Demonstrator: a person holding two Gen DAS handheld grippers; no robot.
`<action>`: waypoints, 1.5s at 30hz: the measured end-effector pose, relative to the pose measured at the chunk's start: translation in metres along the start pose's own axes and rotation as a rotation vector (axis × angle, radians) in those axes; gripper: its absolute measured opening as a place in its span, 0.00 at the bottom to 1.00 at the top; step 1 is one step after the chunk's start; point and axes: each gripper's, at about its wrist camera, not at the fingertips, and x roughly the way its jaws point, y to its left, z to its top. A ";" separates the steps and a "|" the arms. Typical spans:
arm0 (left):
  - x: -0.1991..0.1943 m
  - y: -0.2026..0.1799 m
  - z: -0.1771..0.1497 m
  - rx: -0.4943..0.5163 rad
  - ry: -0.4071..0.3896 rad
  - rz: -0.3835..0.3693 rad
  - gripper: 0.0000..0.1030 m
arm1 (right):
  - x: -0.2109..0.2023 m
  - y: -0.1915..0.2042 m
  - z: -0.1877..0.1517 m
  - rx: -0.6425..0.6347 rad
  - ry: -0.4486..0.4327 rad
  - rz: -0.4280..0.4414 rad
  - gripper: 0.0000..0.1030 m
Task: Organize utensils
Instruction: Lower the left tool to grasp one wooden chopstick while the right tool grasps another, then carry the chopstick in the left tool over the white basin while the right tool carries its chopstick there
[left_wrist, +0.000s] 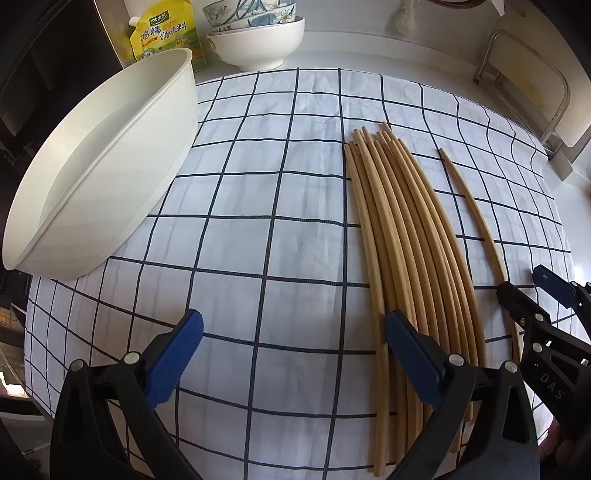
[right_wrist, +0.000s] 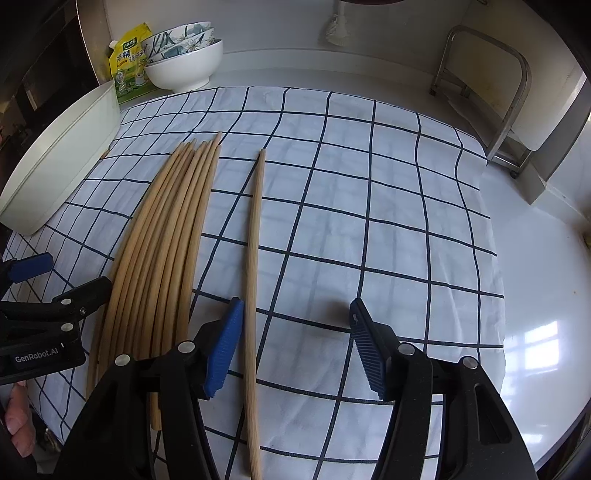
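A bundle of several wooden chopsticks (left_wrist: 399, 229) (right_wrist: 162, 240) lies on a white cloth with dark checks (left_wrist: 258, 221) (right_wrist: 369, 221). One single chopstick (left_wrist: 476, 218) (right_wrist: 255, 229) lies apart, to the bundle's right. My left gripper (left_wrist: 293, 325) (right_wrist: 74, 273) is open over bare cloth, its right finger over the bundle's near end. My right gripper (right_wrist: 296, 307) (left_wrist: 524, 282) is open, straddling the single chopstick, which runs just beside its left pad (right_wrist: 225, 343); the right pad stands well clear of it.
A large white oval tub (left_wrist: 92, 177) (right_wrist: 55, 166) stands at the left edge of the cloth. Stacked bowls (left_wrist: 258, 40) (right_wrist: 184, 62) and a yellow seasoning pouch (left_wrist: 162, 33) (right_wrist: 129, 62) stand at the back. A metal rack (left_wrist: 524, 81) (right_wrist: 480, 85) is at back right.
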 end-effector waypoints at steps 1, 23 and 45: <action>0.000 0.001 -0.001 -0.003 0.002 -0.002 0.94 | 0.000 0.000 0.000 0.001 0.001 -0.003 0.58; -0.001 -0.004 0.008 -0.006 -0.010 -0.069 0.20 | 0.002 0.010 0.005 -0.062 -0.005 0.049 0.36; -0.055 0.039 0.027 -0.042 -0.061 -0.186 0.07 | -0.047 0.041 0.049 -0.012 -0.061 0.162 0.06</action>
